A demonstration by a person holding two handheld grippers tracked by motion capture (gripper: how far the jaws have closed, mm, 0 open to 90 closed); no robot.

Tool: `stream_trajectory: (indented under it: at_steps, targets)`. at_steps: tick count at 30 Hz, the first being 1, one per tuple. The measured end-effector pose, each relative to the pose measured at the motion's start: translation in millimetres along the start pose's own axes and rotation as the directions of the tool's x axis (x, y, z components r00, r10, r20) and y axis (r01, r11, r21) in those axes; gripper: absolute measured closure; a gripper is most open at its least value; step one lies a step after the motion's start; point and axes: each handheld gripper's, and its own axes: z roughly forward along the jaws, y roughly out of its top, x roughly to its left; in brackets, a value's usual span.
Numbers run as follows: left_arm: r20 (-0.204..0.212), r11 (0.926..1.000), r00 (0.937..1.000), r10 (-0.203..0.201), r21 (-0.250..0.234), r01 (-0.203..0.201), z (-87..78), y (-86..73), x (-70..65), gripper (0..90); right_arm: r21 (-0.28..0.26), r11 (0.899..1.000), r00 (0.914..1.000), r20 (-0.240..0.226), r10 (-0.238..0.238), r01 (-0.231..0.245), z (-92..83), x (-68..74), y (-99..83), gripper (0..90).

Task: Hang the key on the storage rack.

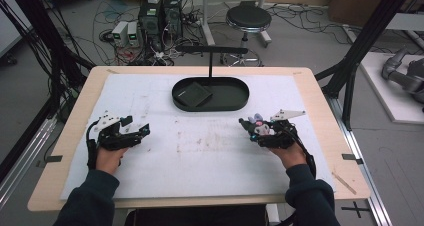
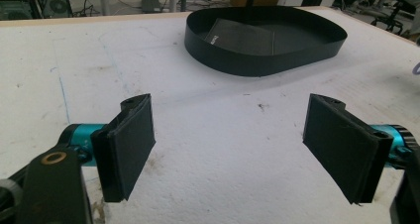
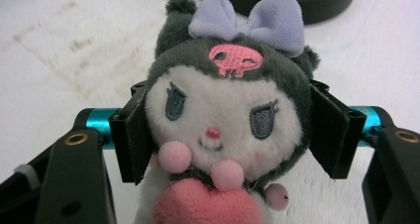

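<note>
A small plush toy with a white face, dark grey hood, lilac bow and pink heart sits between the jaws of my right gripper, which is shut on its head. In the high view that plush toy shows at the right gripper, just above the white mat at the right. My left gripper rests low over the mat at the left, open, with nothing between its pads. A black oval tray holding a dark flat square lies at the mat's far middle.
The tray lies ahead of the left gripper. A thin black post with a crossbar rises from the tray. The white mat covers most of a wooden table. A stool and cables stand on the floor beyond.
</note>
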Motion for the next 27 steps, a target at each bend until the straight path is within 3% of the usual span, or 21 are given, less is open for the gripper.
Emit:
stream_trajectory:
  at_steps: [7,9,11,15,24,27]
  targets:
    - [0.002,1.0000,1.0000,0.004,0.000,-0.004,1.2,-0.1,-0.4,20.5,-0.036,0.999,0.9989,-0.038,-0.026,0.025,-3.7,-7.0,44.2,29.1]
    - [0.004,1.0000,1.0000,0.006,0.002,-0.006,1.7,-0.3,-0.1,20.6,-0.043,0.998,0.9986,-0.035,-0.041,0.039,-5.0,-11.5,64.2,29.1]
    - [0.007,0.9999,0.9999,0.010,0.004,-0.010,2.1,-0.3,0.1,20.7,-0.049,0.998,0.9984,-0.033,-0.046,0.044,-5.0,-12.5,70.4,29.1]
    - [0.008,0.9999,0.9999,0.015,0.002,-0.015,2.5,-0.1,-0.7,20.7,-0.053,0.996,0.9969,-0.007,-0.078,0.078,-1.4,-15.2,102.1,29.1]
    - [0.004,0.9998,0.9998,0.021,0.001,-0.021,2.2,0.2,-0.7,21.0,-0.093,0.991,0.9931,0.078,-0.087,0.094,5.7,-25.1,142.4,29.1]
    - [0.006,0.9996,0.9996,0.027,0.006,-0.027,2.8,0.0,-1.5,21.0,-0.084,0.992,0.9905,0.105,-0.089,0.098,9.9,-30.4,155.7,29.1]
